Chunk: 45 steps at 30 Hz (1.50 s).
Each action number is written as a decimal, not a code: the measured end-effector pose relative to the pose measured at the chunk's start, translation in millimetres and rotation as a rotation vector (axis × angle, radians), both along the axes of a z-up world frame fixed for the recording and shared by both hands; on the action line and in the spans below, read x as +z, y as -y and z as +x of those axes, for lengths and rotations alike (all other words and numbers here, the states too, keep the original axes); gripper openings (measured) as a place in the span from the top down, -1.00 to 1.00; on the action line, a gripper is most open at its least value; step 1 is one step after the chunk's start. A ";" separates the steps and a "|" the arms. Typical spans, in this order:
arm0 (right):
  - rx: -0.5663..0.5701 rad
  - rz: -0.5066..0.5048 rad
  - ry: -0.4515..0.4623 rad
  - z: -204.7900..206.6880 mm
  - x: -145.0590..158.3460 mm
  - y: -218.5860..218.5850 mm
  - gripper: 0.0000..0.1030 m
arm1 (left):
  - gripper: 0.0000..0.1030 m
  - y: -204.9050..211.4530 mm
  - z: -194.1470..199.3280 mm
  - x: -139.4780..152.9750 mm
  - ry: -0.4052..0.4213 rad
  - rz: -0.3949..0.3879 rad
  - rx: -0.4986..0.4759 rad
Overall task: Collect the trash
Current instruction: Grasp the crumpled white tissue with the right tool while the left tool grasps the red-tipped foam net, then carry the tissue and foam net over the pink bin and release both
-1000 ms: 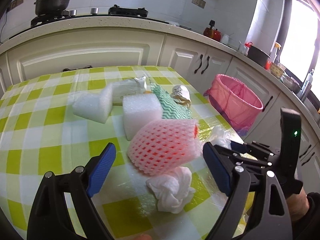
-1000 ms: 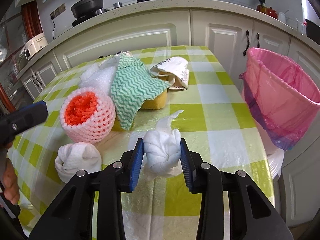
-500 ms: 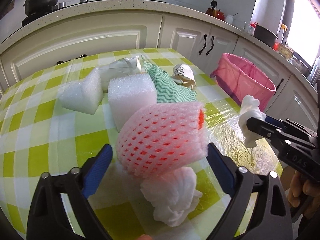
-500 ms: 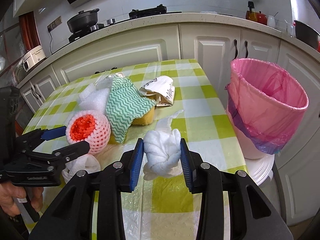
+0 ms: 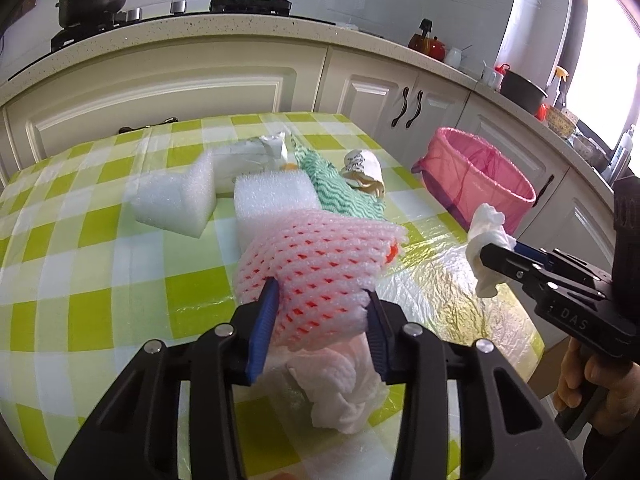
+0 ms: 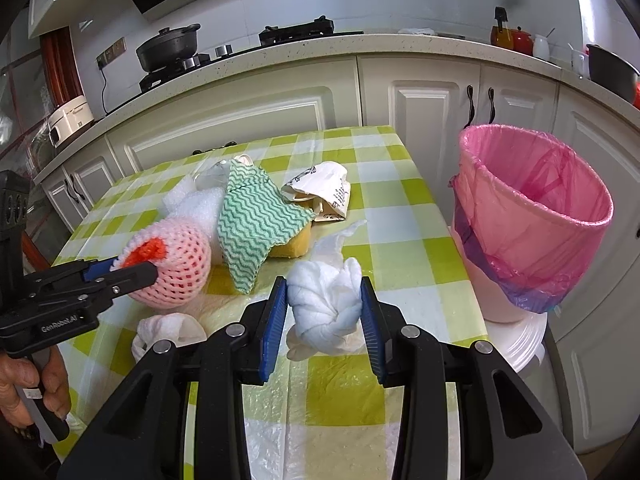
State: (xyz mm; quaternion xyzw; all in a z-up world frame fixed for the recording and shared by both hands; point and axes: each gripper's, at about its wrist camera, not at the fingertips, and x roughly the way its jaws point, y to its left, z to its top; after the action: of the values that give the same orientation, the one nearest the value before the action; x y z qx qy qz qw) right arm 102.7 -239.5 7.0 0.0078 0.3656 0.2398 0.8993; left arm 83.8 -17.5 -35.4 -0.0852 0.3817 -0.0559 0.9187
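Note:
My left gripper (image 5: 322, 292) is closing its jaws on a pink foam fruit net (image 5: 320, 248) with an orange core, and both blue pads press into its near end. In the right wrist view that net (image 6: 176, 268) sits at the left gripper's tips (image 6: 132, 270). A crumpled white tissue wad (image 5: 340, 380) lies on the table just under the net. Above the table's right side, my right gripper (image 6: 324, 284) is shut on another twisted tissue wad (image 6: 324, 304). The pink-lined bin (image 6: 536, 216) stands off the table's right edge.
On the green-checked table (image 5: 60, 240) lie two white foam blocks (image 5: 276, 196), a green wavy cloth (image 6: 252, 224) over a yellow sponge (image 6: 292, 244), and a white paper bag (image 6: 324, 196). Kitchen cabinets and a counter run behind. A hand holds each gripper.
The left jaws have come in from wide open around the foam net and now pinch it. The right gripper has risen a little with its tissue wad.

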 end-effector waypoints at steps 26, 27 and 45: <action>-0.164 0.045 0.118 52.7 60.9 88.6 0.31 | 0.23 68.7 72.4 91.4 0.185 -0.031 -0.115; -0.172 0.041 0.123 57.3 62.6 93.1 0.31 | 0.23 77.6 81.1 94.5 0.190 -0.029 -0.130; -0.311 0.027 0.156 143.7 59.0 186.7 0.29 | 0.22 214.3 211.5 109.1 0.151 -0.097 -0.325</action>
State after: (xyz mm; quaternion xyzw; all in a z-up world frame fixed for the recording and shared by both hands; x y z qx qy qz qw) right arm 246.4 -426.2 66.0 0.0579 0.2858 0.1028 0.9510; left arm 295.3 -231.8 73.8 -0.0621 0.3172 -0.2284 0.9184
